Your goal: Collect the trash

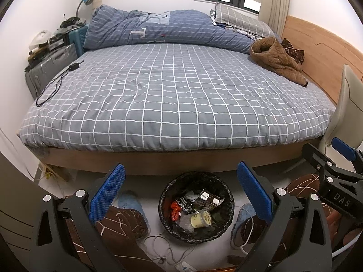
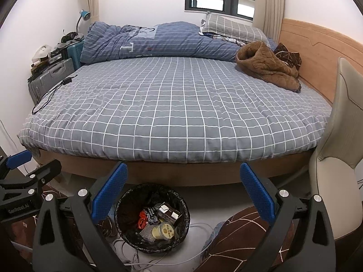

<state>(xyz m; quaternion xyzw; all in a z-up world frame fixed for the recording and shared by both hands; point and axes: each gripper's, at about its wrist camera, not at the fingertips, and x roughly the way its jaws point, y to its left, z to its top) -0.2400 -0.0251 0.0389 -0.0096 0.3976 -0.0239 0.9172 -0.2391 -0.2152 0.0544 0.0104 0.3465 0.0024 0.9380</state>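
A round bin with a black liner (image 1: pixel 166 195) (image 2: pixel 123 204) stands on the floor in front of the bed. Inside lie a pale yellow cup (image 1: pixel 200 218) (image 2: pixel 163 230), a dark carton (image 1: pixel 207 198) (image 2: pixel 169 212), a red wrapper (image 1: pixel 175 210) (image 2: pixel 141 222) and clear plastic. My left gripper (image 1: pixel 181 195) is open above the bin with nothing between its blue pads. My right gripper (image 2: pixel 183 195) is open too, held empty just right of the bin. Each gripper shows at the edge of the other's view.
A wide bed with a grey checked cover (image 1: pixel 172 95) fills the room; a blue duvet (image 1: pixel 158 27), a brown garment (image 1: pixel 275 59) and a black cable (image 1: pixel 56 81) lie on it. A beige chair (image 2: pixel 335 158) stands right. White cables (image 1: pixel 168 249) and the person's legs in brown trousers (image 2: pixel 238 238) flank the bin.
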